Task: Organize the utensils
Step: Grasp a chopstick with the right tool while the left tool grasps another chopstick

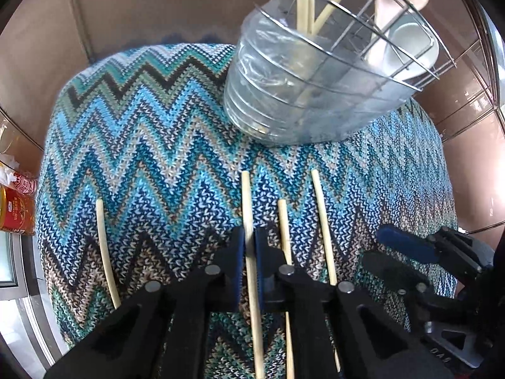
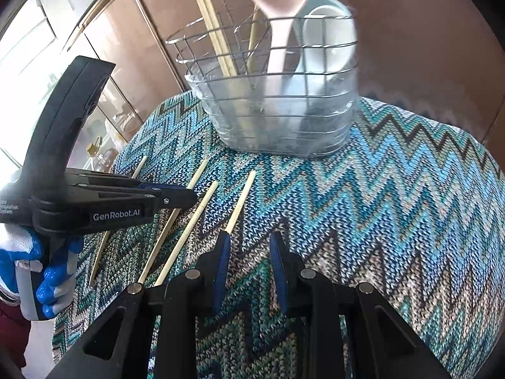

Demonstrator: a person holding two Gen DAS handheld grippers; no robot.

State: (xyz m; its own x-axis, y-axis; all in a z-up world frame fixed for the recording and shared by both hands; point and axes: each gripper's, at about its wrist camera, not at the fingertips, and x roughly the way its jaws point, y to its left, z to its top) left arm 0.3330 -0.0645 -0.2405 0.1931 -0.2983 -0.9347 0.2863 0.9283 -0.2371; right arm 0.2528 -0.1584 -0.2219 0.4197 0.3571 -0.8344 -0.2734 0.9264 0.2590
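Four loose chopsticks lie on the zigzag-knit cloth [image 1: 151,132] that covers the bench, all roughly parallel and pointing toward the wire utensil caddy [image 1: 318,72]. The left gripper [image 1: 249,265] is pinching one of them, the second chopstick [image 1: 247,208] from the left in its own view, with its blue pads pressed against both sides of the stick. The leftmost chopstick [image 1: 105,252] lies well apart from the others; the third chopstick [image 1: 284,230] and the fourth chopstick [image 1: 322,221] lie just right of the gripped one.

The right gripper [image 2: 249,268] is spread, with nothing between its pads, low over the cloth just beside the near end of the fourth chopstick [image 2: 241,202]. In the right wrist view the left gripper [image 2: 186,197] reaches in from the left, held by a hand in a blue and white glove [image 2: 47,271].

The caddy [image 2: 271,94] stands at the far side of the cloth with a clear plastic liner in its lower part. Inside stand a pair of chopsticks [image 2: 214,31], a pink spoon [image 2: 279,6] and a white spoon [image 2: 328,31].
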